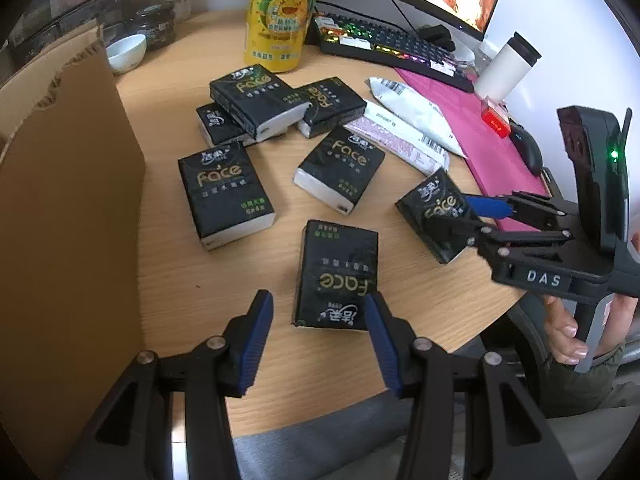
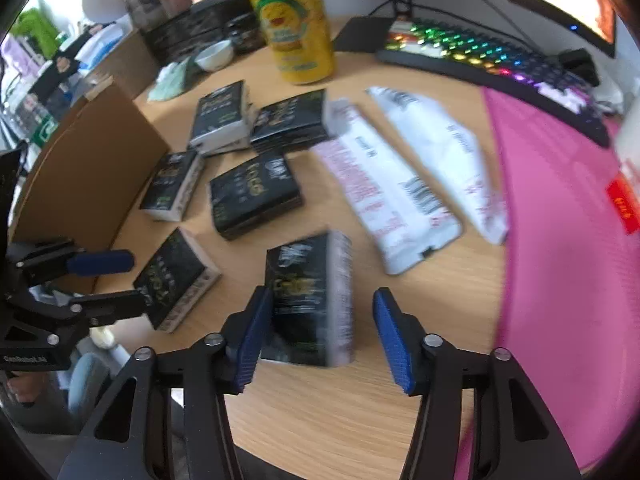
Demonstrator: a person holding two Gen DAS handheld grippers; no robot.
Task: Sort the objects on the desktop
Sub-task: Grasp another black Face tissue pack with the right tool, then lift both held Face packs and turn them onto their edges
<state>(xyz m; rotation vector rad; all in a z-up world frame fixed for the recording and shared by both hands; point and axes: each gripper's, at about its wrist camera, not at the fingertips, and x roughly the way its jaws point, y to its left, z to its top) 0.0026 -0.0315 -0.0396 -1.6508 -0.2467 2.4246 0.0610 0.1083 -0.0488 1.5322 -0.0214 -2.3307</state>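
Both tongs spread: left tongs (image 1: 318, 340) beside a black rectangular tissue pack (image 1: 336, 276), right tongs (image 2: 318, 340) straddling another (blurred) black tissue pack (image 2: 308, 300) on the wooden tabletop (image 2: 320, 412).

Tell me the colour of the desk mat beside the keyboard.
Pink, almost magenta. The desk mat shows best in the right wrist view.

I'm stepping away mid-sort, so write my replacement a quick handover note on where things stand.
Left gripper: open, poised at the nearest black tissue pack.
Right gripper: open, straddling another black tissue pack, not yet clamped.
Five more black packs lie loose on the wooden desk; two white mailer bags lie beside them.
Brown cardboard box stands at left.
Done: nothing visibly sorted. Left: everything.
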